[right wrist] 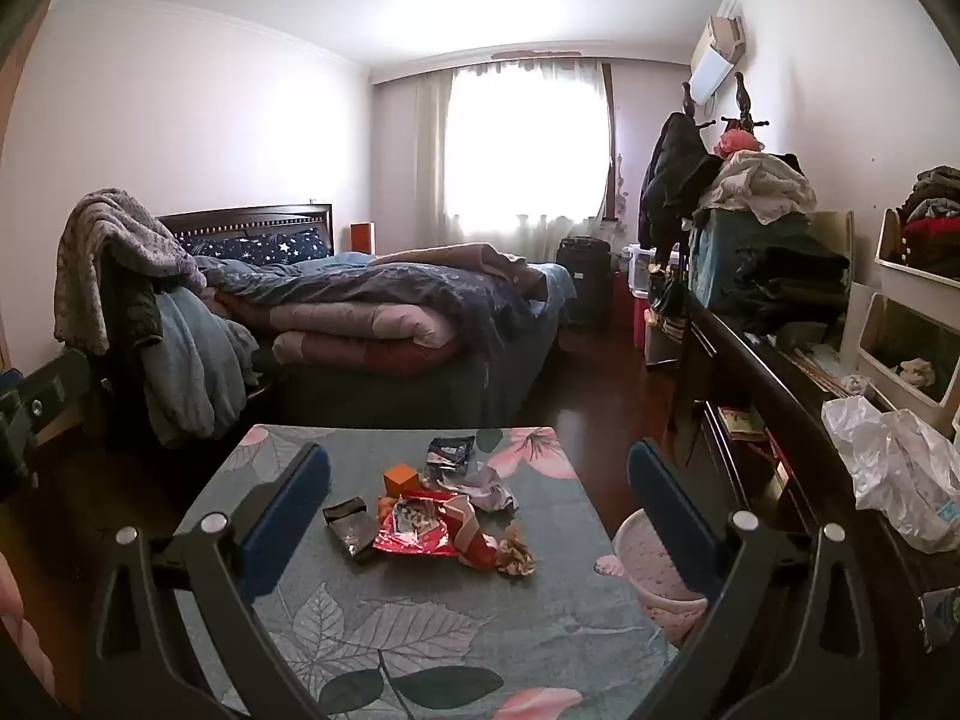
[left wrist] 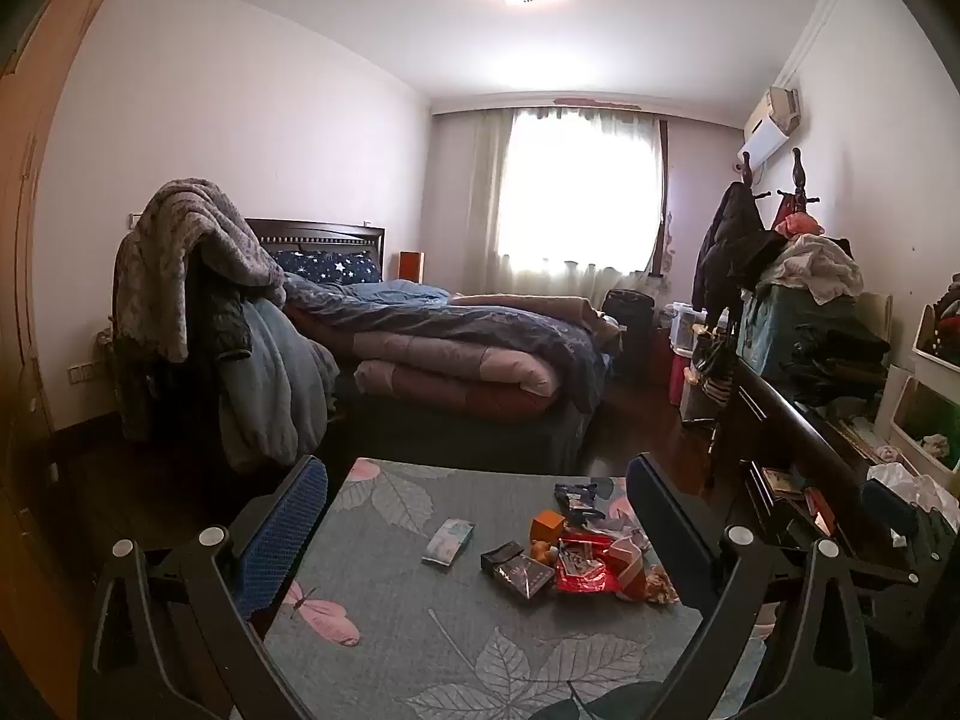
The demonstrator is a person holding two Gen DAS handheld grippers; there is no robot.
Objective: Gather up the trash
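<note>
Right wrist view: right gripper (right wrist: 480, 516) spread wide, empty, above table (right wrist: 420, 630); left gripper (left wrist: 477, 531) likewise. Trash pile (right wrist: 420, 531) mid-table, untouched; pink bin (right wrist: 651, 564) beside table's right edge. Collection not yet started; next move likely descend, pinch red wrapper (right wrist: 414, 531).

No legible text, print on the red wrapper (right wrist: 420, 531) and dark packet (left wrist: 519, 573) too blurred to read
</note>
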